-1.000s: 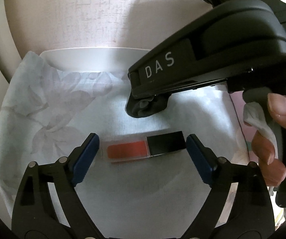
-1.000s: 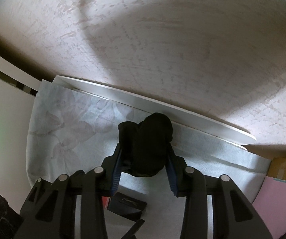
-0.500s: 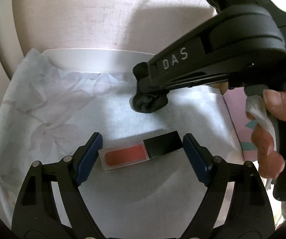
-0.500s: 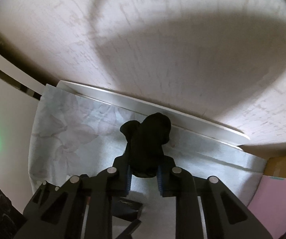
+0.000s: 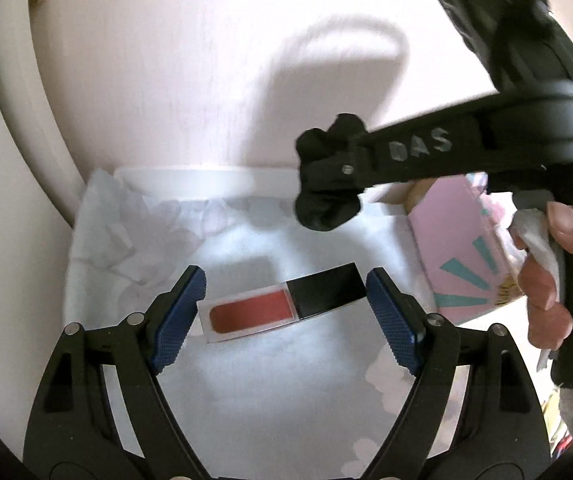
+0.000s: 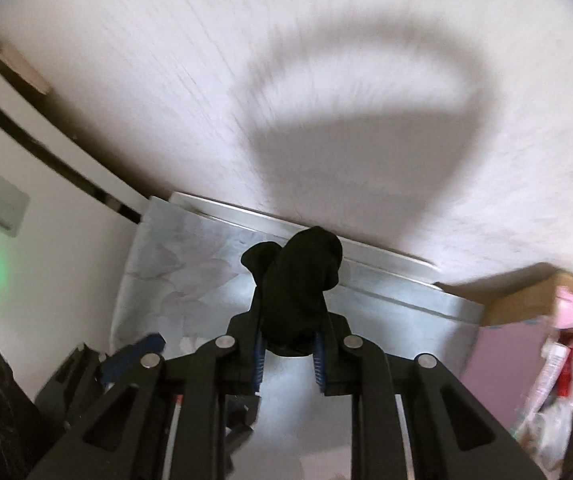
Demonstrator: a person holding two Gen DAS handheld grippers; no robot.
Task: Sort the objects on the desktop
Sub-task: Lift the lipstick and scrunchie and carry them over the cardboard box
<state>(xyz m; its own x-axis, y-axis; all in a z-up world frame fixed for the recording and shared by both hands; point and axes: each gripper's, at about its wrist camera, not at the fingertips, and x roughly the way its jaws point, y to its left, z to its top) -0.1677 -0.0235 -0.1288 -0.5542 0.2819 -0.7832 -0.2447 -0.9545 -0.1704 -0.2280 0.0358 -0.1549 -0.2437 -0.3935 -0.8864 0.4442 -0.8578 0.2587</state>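
1. Pale floral cloth (image 5: pixel 270 396) covers the desk surface, with a white textured wall (image 5: pixel 190 80) rising behind it.
2. Nearest: the left gripper (image 5: pixel 282 304) frames a lip-gloss tube (image 5: pixel 286 304), red body to the left and black cap to the right. Its blue pads stand at the tube's two ends; the tube looks larger and freer of the cloth than a second ago, which suggests it is pinched endwise and lifted.
3. Farther and to the right: the right gripper (image 6: pixel 288 354), held by a hand (image 5: pixel 558 264), is clamped tight on a black fabric bundle (image 6: pixel 298 292). A second ago its jaws stood wider around the bundle; now the bundle hangs clear above the cloth.
4. Right edge: a pink box (image 5: pixel 458 240) sits beside the cloth, near other clutter.
5. Reading: both items appear picked up, so the sorting step next calls for carrying each to its place; neither destination is evident.
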